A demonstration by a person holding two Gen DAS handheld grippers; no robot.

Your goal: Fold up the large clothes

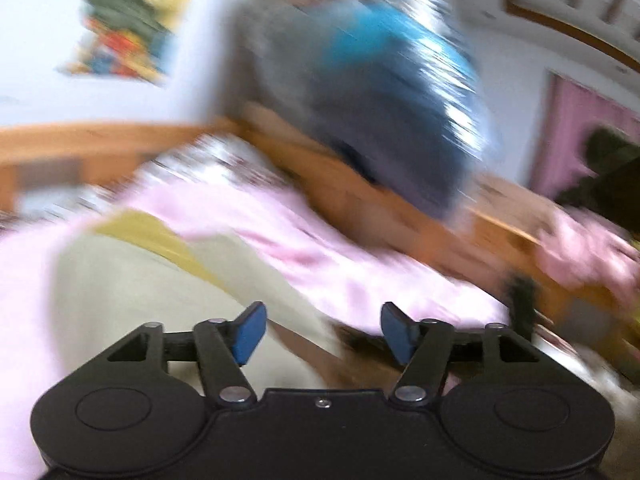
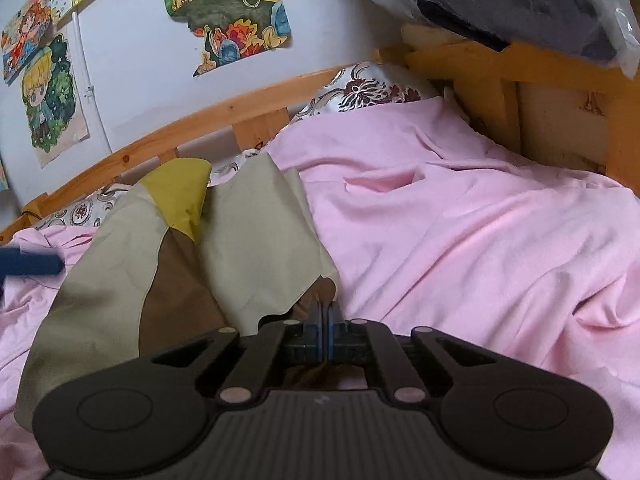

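Right gripper point(image 2: 325, 312), jaws pinching beige, olive and brown cloth garment point(image 2: 248, 232) hem at 6 o'clock, anchoring fold on pink bedsheet point(image 2: 460, 240); left gripper point(image 1: 322, 332), jaws gaping wide, empty.

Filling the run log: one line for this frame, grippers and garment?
left gripper: open, empty | right gripper: shut on garment edge | garment: beige-brown-yellow, on pink sheet | left view blurred

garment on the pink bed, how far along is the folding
Partly done: the beige, brown and yellow garment already lies doubled in overlapping layers on the pink sheet. In hand: the right claw is shut on its near edge, while the left claw stands open with nothing between its pads. Left: the bundle is still loose and uneven, so more folds and flattening probably remain.
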